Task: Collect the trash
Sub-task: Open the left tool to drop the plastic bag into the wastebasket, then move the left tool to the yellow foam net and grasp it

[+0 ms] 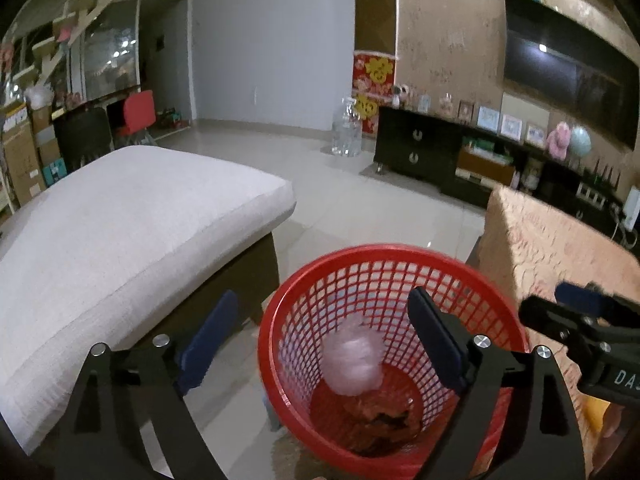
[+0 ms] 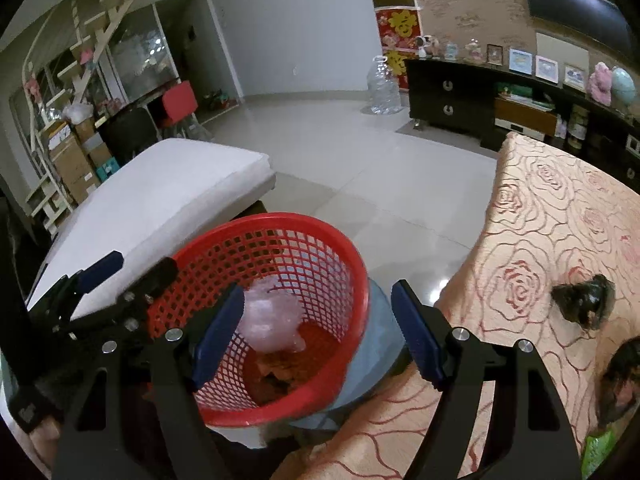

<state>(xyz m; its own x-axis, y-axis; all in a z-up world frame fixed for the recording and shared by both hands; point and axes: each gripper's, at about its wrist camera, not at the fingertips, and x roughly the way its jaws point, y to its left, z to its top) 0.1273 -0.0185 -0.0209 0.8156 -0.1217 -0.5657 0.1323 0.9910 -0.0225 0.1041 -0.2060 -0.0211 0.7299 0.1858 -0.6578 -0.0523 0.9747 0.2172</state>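
Note:
A red mesh basket (image 1: 320, 280) stands on the floor beside the table; it also shows in the right wrist view (image 2: 352, 276). Inside it lie a crumpled pale pink plastic wad (image 1: 354, 362) (image 2: 270, 320) and brown scraps (image 1: 380, 412). My left gripper (image 1: 322, 338) is open and empty above the basket. My right gripper (image 2: 318, 326) is open and empty over the basket's right rim. A dark crumpled wrapper (image 2: 582, 298) lies on the rose-patterned tablecloth (image 2: 560, 216). Another dark piece (image 2: 622, 376) and a green wrapper (image 2: 598, 450) lie at the right edge.
A white-cushioned ottoman (image 1: 120, 232) stands left of the basket. A dark TV cabinet (image 1: 440, 152) with picture frames lines the far wall. A large clear water jug (image 1: 347, 128) stands on the tiled floor. A light blue stool (image 2: 376, 364) sits under the basket's right side.

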